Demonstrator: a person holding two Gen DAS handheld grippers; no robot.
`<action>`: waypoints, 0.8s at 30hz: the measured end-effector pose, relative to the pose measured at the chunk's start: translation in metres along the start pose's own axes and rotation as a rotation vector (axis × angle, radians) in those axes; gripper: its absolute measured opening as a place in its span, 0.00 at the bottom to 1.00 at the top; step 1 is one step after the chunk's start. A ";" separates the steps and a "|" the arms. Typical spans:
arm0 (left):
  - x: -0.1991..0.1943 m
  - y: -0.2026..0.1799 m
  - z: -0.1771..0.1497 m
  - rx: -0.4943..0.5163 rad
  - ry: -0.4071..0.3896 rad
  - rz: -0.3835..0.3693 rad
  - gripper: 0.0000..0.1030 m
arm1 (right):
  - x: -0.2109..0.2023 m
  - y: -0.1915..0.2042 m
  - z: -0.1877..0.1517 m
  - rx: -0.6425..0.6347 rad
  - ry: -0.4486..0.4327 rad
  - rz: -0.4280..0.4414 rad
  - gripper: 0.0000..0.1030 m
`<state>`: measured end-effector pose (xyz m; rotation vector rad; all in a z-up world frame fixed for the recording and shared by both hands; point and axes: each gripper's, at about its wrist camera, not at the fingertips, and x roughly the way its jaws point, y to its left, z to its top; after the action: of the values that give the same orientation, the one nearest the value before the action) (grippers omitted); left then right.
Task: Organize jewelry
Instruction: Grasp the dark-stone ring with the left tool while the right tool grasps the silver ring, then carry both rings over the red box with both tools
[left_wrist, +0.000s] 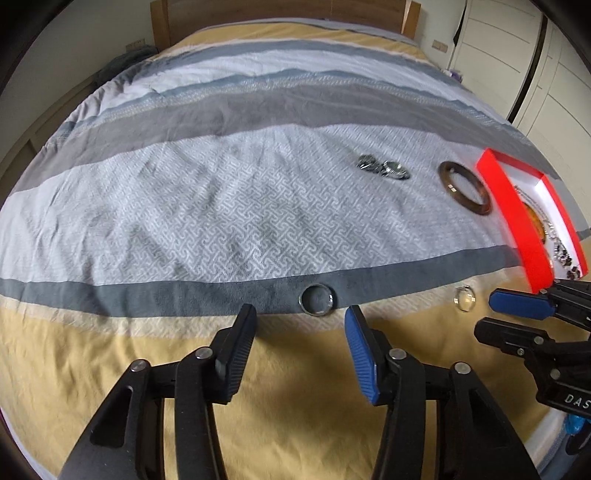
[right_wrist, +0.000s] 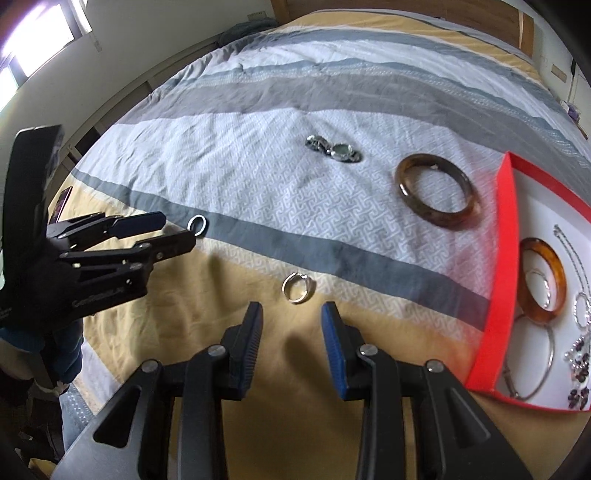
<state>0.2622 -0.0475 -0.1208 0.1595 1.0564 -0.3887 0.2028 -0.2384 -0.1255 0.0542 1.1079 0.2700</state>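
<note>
A bed (left_wrist: 258, 192) covered in a quilt striped in grey, white and yellow filled both views. The left tongs (left_wrist: 300, 325) hung spread and empty just above the quilt, their tips a little short of a plain silver ring (left_wrist: 317, 300) that lay on a dark grey stripe. To the right, the right tongs (right_wrist: 291, 314) were likewise spread with nothing between them, just short of a thinner silver ring (right_wrist: 298, 288) resting on the pale patterned band near the yellow stripe. Farther away on the white patterned stripe lay a small cluster of metal pieces (right_wrist: 334, 148), too small to identify, and to its right a brown bangle (right_wrist: 437, 192) lying flat. At the right edge of the bed sat a shallow red box (right_wrist: 496, 280) with a white inside, close beside the brown bangle. It held an amber bangle (right_wrist: 545, 280), a thin silver hoop (right_wrist: 532, 363), a silver chain (right_wrist: 570, 254) and some dark beaded pieces (right_wrist: 580, 369). A wooden headboard (left_wrist: 280, 14) stood at the far end.
</note>
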 end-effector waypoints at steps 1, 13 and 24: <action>0.003 0.001 0.000 -0.002 0.006 -0.002 0.43 | 0.002 -0.001 0.000 0.000 0.002 0.002 0.31; 0.019 0.001 0.004 0.009 0.002 -0.015 0.23 | 0.023 0.003 0.009 -0.037 0.012 -0.023 0.28; 0.013 -0.002 -0.001 0.018 -0.014 -0.028 0.19 | 0.016 0.001 0.009 -0.037 -0.012 -0.031 0.18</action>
<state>0.2665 -0.0518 -0.1329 0.1583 1.0426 -0.4237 0.2170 -0.2324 -0.1356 0.0057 1.0902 0.2623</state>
